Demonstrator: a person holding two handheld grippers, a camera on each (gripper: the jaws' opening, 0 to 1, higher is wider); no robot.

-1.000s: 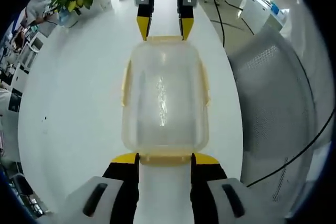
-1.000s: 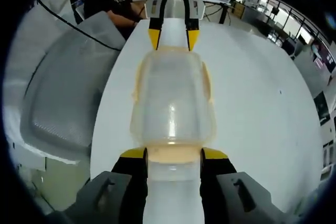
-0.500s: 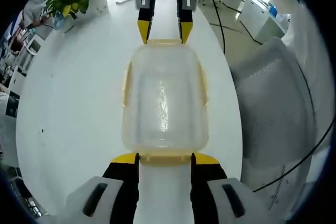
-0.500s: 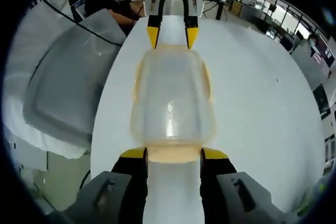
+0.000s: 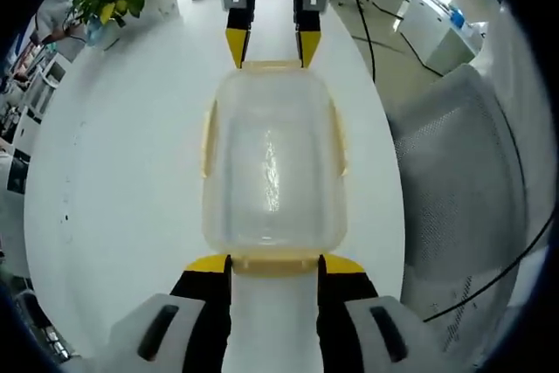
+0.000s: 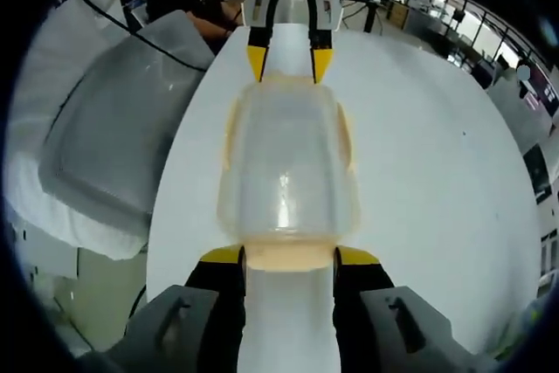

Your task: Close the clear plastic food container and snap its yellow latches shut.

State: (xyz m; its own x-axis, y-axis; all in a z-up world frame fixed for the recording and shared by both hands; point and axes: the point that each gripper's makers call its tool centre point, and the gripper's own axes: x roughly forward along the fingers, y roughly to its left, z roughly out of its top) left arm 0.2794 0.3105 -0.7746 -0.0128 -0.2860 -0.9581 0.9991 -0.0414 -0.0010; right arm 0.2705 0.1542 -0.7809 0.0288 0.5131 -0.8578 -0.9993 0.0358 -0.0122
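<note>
Clear food container (image 5: 272,163) lid on, both hand-held grippers (image 5: 273,266) (image 6: 288,259) spread at end latches

**Gripper pose and state**

We hold the left gripper (image 5: 274,261) and right gripper (image 6: 289,255) facing each other, tips nearly meeting end to end. Both sets of jaws stand parted, yellow fingertips (image 5: 208,263) spread level. Each gripper appears opposite in the other's view.

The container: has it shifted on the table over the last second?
No. The container sits as before between the left gripper and the right gripper, at the same spot against the table edge.
</note>
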